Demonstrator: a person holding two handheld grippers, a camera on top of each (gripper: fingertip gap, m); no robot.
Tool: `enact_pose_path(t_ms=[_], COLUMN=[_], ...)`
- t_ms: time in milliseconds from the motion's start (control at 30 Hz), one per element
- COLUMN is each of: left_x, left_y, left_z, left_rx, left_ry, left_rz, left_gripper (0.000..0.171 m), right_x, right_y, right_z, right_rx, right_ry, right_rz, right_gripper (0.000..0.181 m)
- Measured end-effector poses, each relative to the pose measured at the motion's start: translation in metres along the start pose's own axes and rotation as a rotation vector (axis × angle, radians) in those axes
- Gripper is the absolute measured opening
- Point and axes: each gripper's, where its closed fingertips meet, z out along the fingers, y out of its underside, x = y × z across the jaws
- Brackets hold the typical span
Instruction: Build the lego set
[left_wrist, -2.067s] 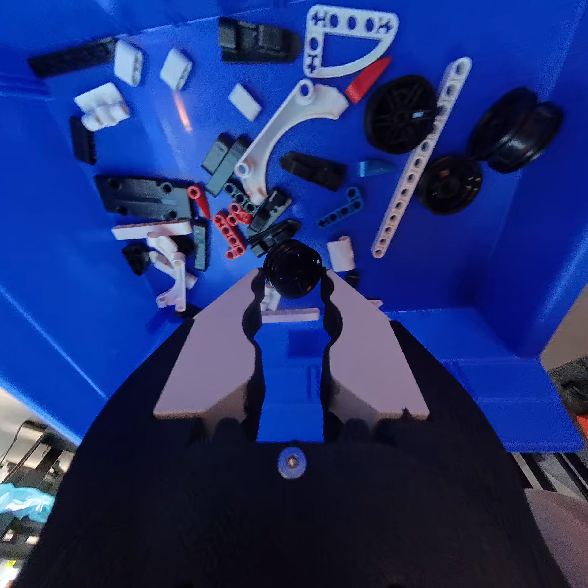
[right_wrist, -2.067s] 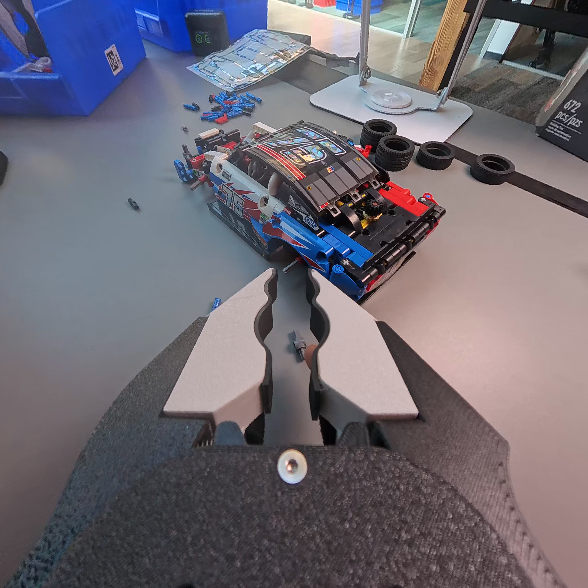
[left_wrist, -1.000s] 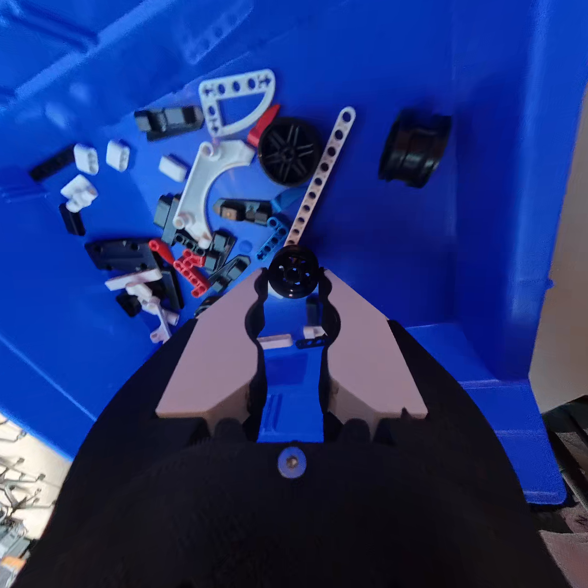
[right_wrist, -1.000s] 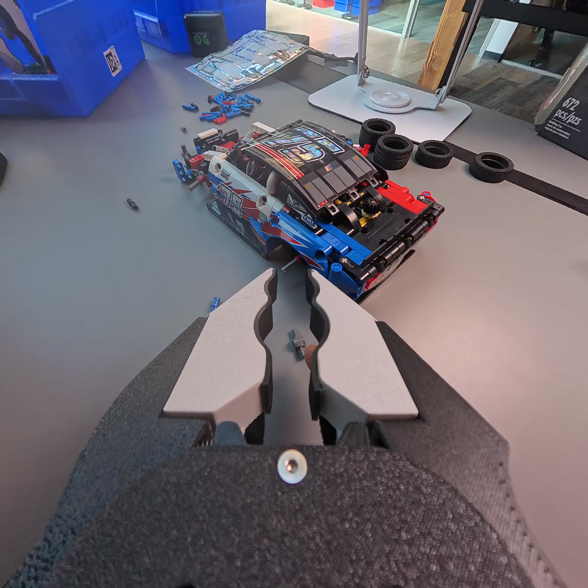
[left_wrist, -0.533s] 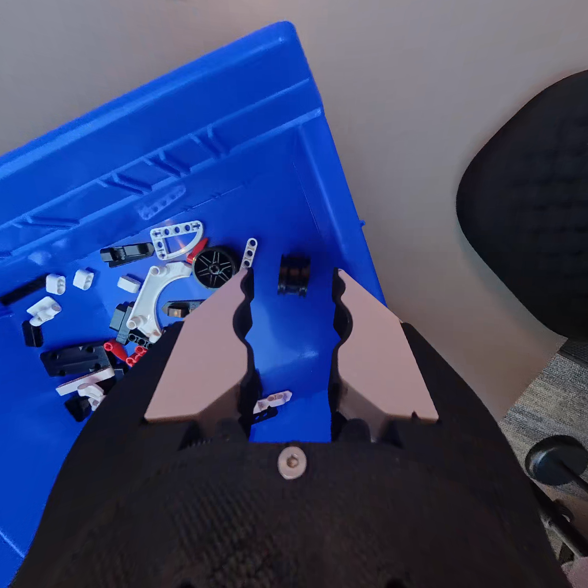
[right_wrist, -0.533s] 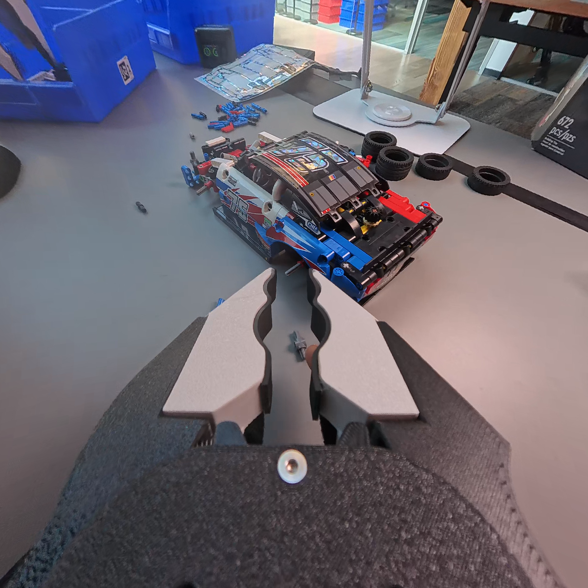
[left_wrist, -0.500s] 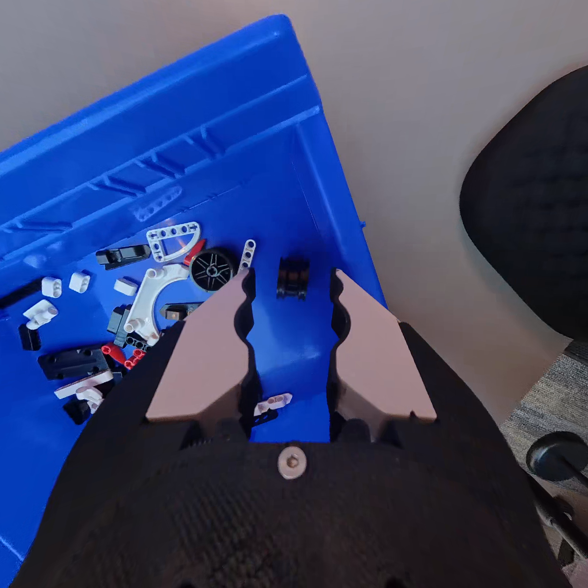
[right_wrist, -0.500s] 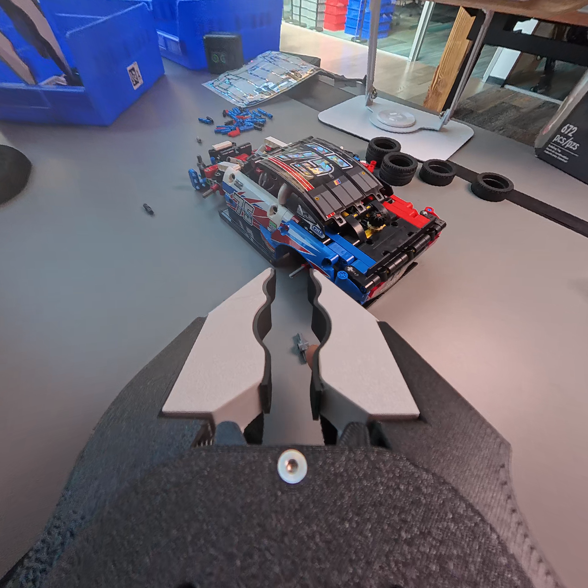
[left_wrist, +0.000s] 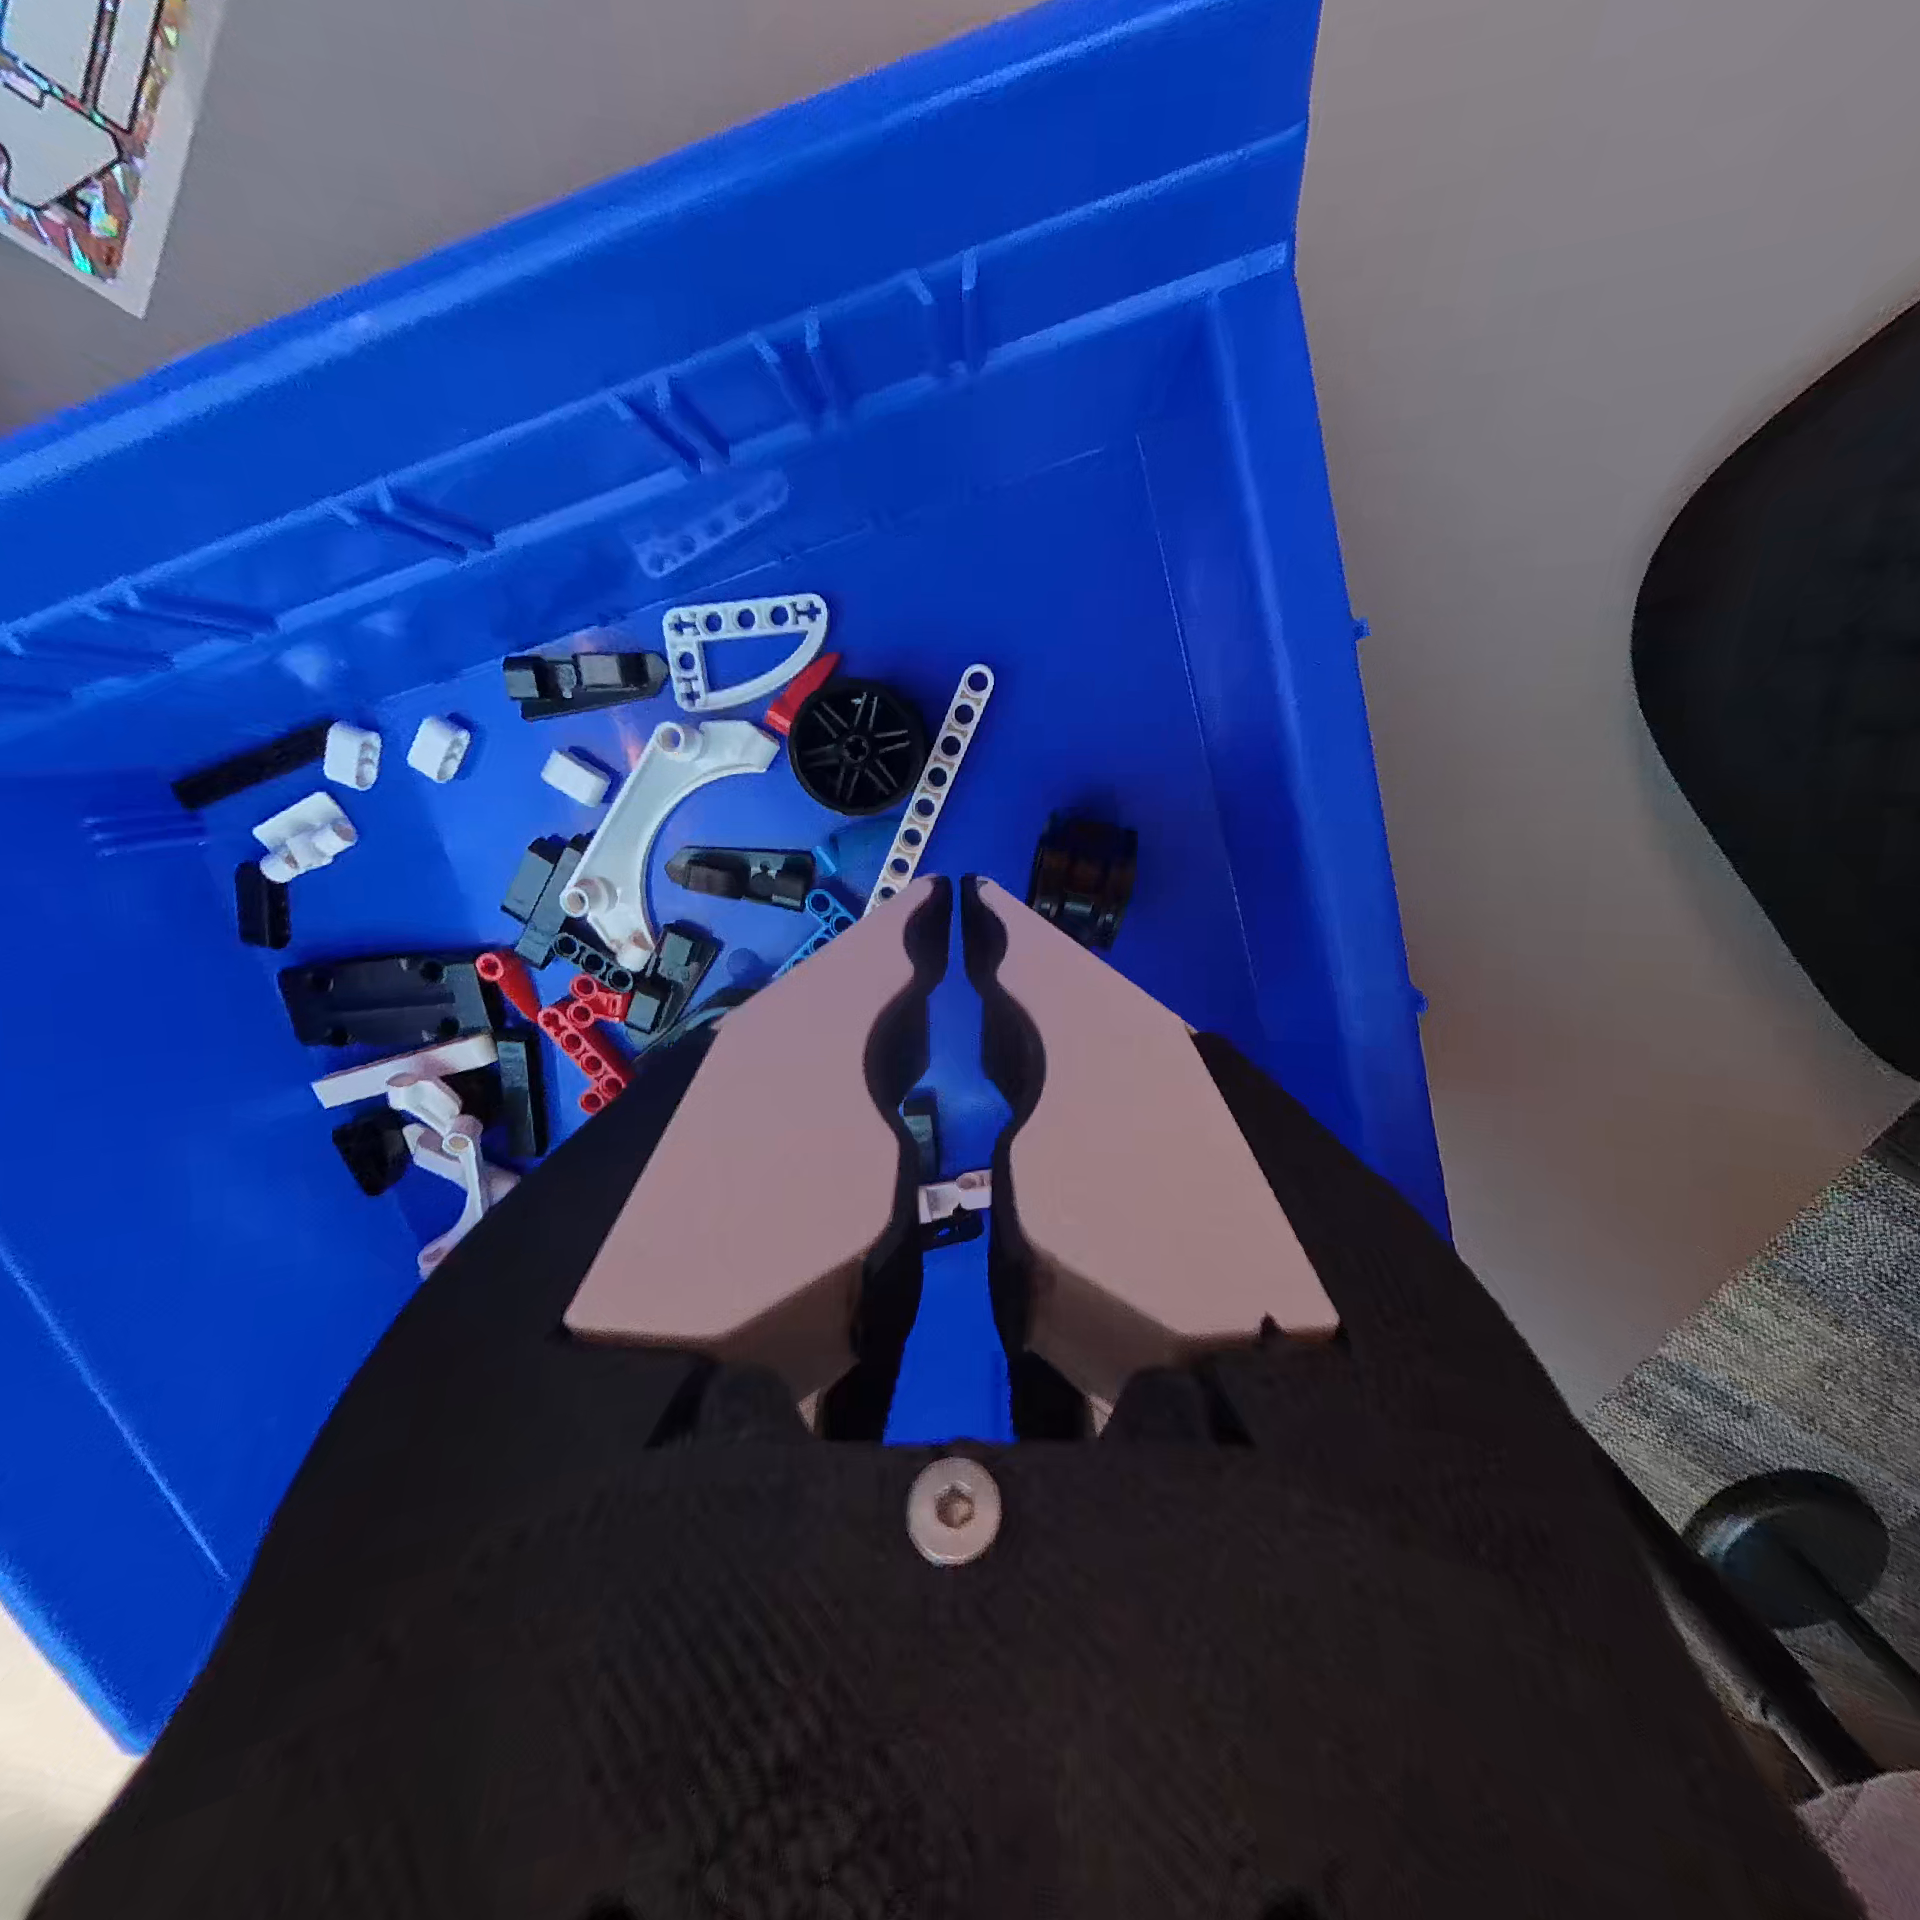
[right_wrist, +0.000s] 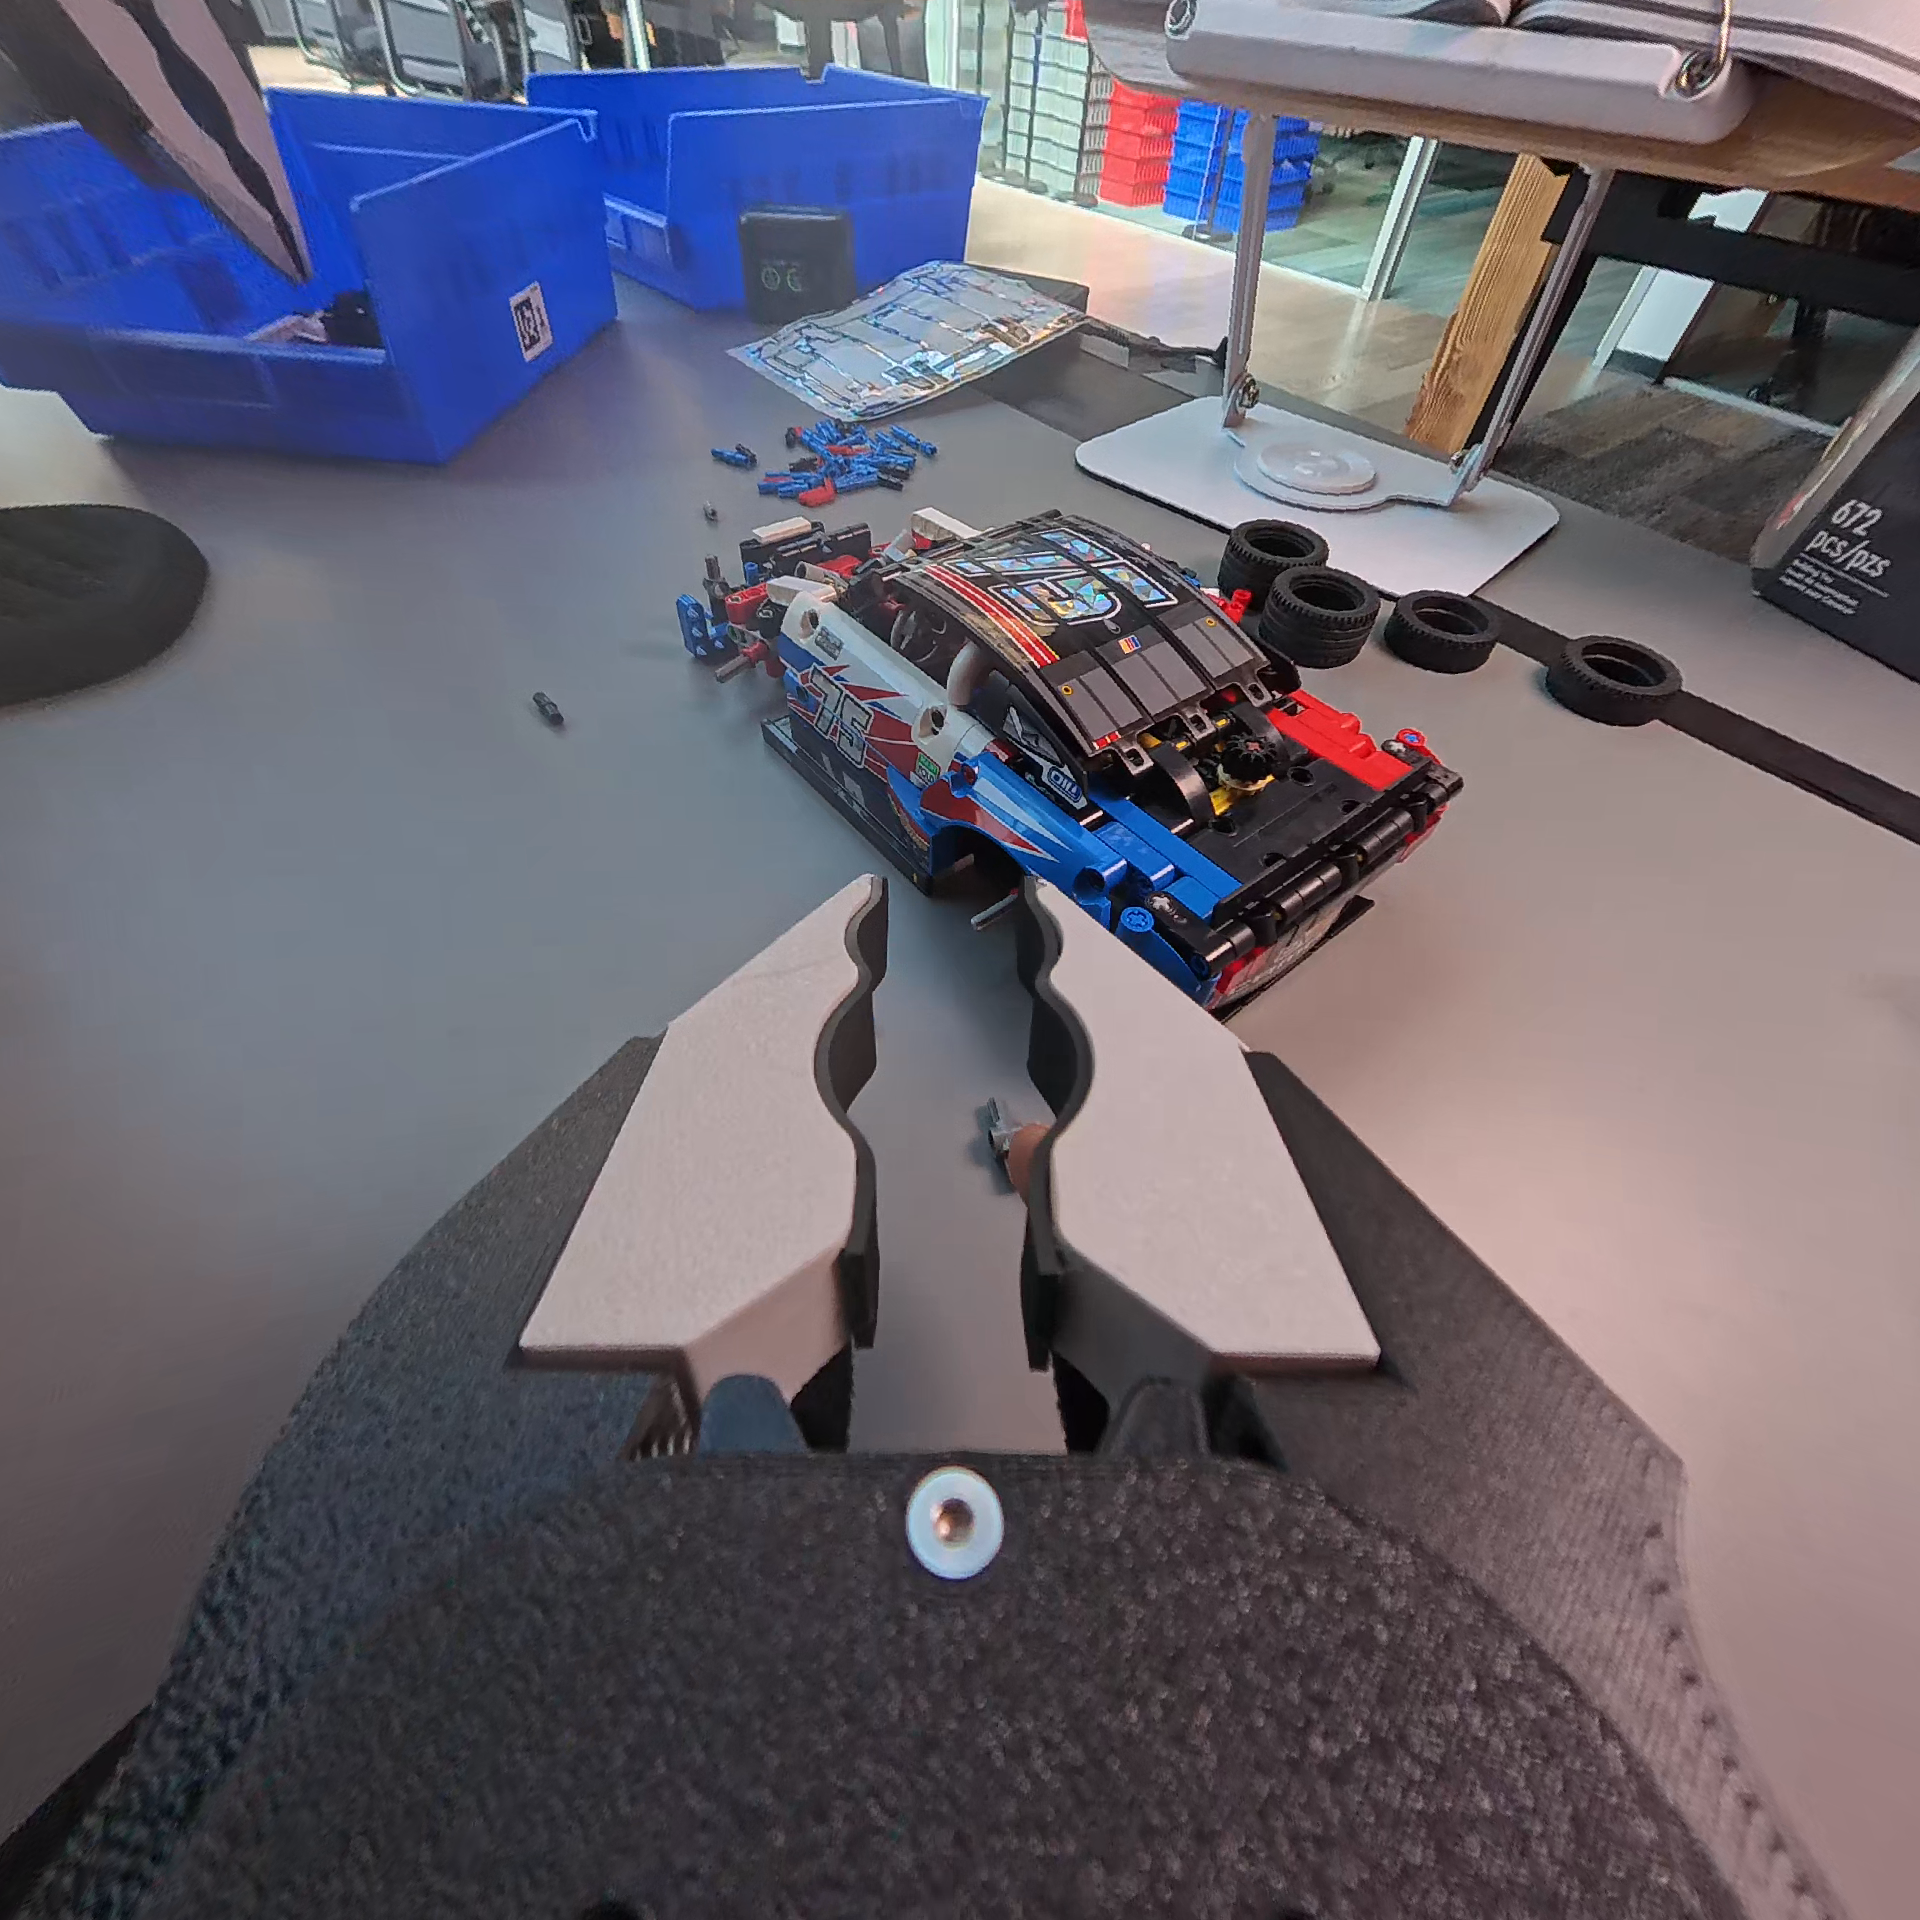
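Observation:
The partly built lego car (right_wrist: 1060, 727), blue, red, white and black, sits on the grey table without wheels. My right gripper (right_wrist: 951, 896) is open just in front of its near side. A small grey and tan pin (right_wrist: 1003, 1132) shows in the gap against the right finger; I cannot tell if it lies on the table. My left gripper (left_wrist: 957, 883) is shut and empty above the blue bin (left_wrist: 727, 312). Loose parts lie in the bin, among them a black wheel hub (left_wrist: 857, 746), a black rim (left_wrist: 1081, 878) and a long white beam (left_wrist: 935, 779).
Several black tyres (right_wrist: 1320, 613) lie behind the car, by a stand base (right_wrist: 1320, 478). A pile of blue pins (right_wrist: 831, 462), a sticker sheet (right_wrist: 914, 332), a loose black pin (right_wrist: 548, 709), a black box (right_wrist: 1860, 551) and a black pad (right_wrist: 83, 592) are on the table. One gripper's finger ends stand about 55 centimeters off the other's. My right tips are about 50 centimeters from the black wheel hub (left_wrist: 857, 746), my left tips only 5 centimeters.
My left gripper let go of a black wheel hub, rose out of the bin and has now shut empty. My right gripper tilted up slightly and stayed open.

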Motion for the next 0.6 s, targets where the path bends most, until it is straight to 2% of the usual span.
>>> enact_pose_path(t_ms=[167, 267, 367, 467, 600], left_x=[0.007, -0.003, -0.015, -0.022, -0.022], left_y=[0.003, -0.003, -0.012, -0.010, 0.004], left_z=[0.010, 0.027, 0.039, 0.046, 0.036], left_rx=[0.009, 0.017, 0.022, -0.012, -0.066], left_ry=[0.024, -0.035, -0.078, -0.091, -0.059], left_rz=[-0.022, -0.031, -0.037, -0.025, -0.017], left_gripper=[0.041, 0.051, 0.048, 0.030, 0.030], right_x=[-0.002, -0.003, -0.004, -0.003, 0.000], right_y=[0.001, 0.002, 0.001, 0.001, 0.002], right_z=[0.004, 0.007, 0.010, 0.010, 0.008], right_rx=[-0.010, -0.018, -0.024, -0.026, -0.027], right_ry=[-0.003, -0.005, -0.005, 0.003, 0.013], right_rz=[-0.001, 0.000, -0.003, -0.005, 0.003], right_gripper=[0.022, 0.022, 0.022, 0.022, 0.021])
